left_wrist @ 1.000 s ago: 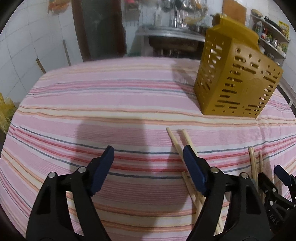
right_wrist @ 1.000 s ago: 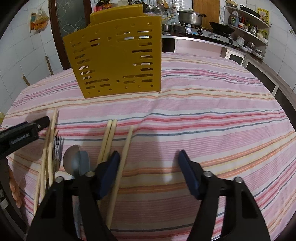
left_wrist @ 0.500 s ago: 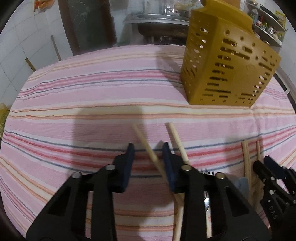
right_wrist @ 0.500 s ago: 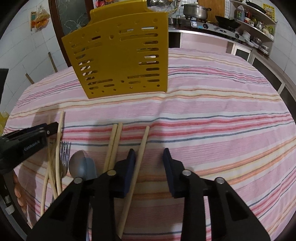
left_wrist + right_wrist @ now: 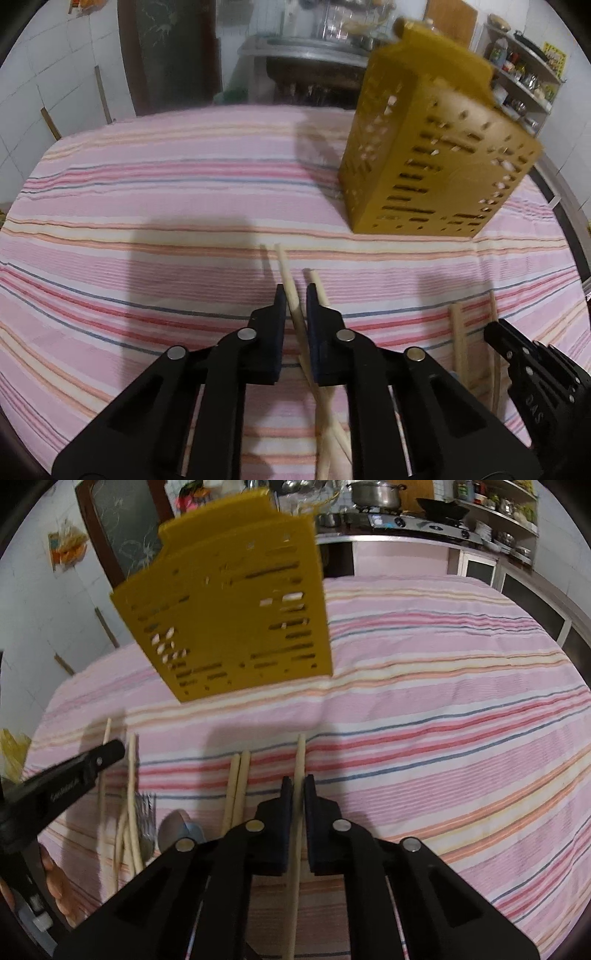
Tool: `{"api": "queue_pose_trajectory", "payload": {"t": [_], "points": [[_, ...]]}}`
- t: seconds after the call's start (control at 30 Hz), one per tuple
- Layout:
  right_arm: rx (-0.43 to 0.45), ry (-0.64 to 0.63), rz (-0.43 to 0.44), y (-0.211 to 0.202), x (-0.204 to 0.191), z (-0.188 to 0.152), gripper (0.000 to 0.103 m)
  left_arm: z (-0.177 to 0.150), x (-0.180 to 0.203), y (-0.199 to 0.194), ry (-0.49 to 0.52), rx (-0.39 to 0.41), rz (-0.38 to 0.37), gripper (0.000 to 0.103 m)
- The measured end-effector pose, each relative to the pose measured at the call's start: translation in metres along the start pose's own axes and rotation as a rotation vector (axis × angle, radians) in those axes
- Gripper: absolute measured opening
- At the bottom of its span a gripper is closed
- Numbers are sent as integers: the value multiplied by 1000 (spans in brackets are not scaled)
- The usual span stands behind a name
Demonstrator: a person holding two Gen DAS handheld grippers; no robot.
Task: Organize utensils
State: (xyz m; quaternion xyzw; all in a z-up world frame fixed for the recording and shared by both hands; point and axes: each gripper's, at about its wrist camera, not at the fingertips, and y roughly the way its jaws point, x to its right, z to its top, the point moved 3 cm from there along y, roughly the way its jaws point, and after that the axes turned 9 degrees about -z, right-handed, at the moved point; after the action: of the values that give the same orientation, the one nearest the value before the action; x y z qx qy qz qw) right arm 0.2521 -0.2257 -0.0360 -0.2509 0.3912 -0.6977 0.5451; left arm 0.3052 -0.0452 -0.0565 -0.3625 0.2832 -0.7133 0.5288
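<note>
My left gripper has its two dark blue pads pinched onto a single wooden chopstick, which pokes out forward past the tips and slants back toward me between the jaws. A second chopstick lies just to the right of it on the striped tablecloth; lower down, under the gripper body, the two sticks cross, and I cannot tell whether the right pad touches that second one. My right gripper is likewise clamped on one chopstick, which runs nearly straight ahead through the narrow gap between the pads and carries on back beneath the gripper toward the bottom of the view. Just left of it a pair of chopsticks lies side by side on the cloth, touching each other. Farther left in the right wrist view I see a grey spoon, the tines of a fork, and a loose bunch of more chopsticks overlapping them, with the black side of my left gripper reaching over that pile. The yellow perforated utensil holder stands on the far part of the table, ahead of both grippers and well apart from the utensils; in the left wrist view the holder sits up and to the right. Both views are somewhat blurred.
</note>
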Motion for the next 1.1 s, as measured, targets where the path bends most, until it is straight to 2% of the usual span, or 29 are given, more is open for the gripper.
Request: {"api": "queue_pose_trajectory", "payload": {"t": [0.1,0.27,0.43,0.5,0.7,1.0,1.1], "points": [[49,37,37,-12,8,4,7,0,6,-27,8,77,-11,4],[180,66,73,-44,15,9,6,-2,15,-80,46,225,-27,4],[342,35,87,-77,14,5,6,-8,23,-121,93,351,-42,4],[381,27,97,-85,14,3,6,-14,23,-135,93,390,-51,4],[492,16,151,-105,17,-5,6,-29,24,-159,120,463,-34,4],[597,2,146,-140,22,-25,6,-50,22,-173,163,541,13,5],[619,-4,139,-147,22,-30,6,-53,18,-178,143,551,6,5]]}}
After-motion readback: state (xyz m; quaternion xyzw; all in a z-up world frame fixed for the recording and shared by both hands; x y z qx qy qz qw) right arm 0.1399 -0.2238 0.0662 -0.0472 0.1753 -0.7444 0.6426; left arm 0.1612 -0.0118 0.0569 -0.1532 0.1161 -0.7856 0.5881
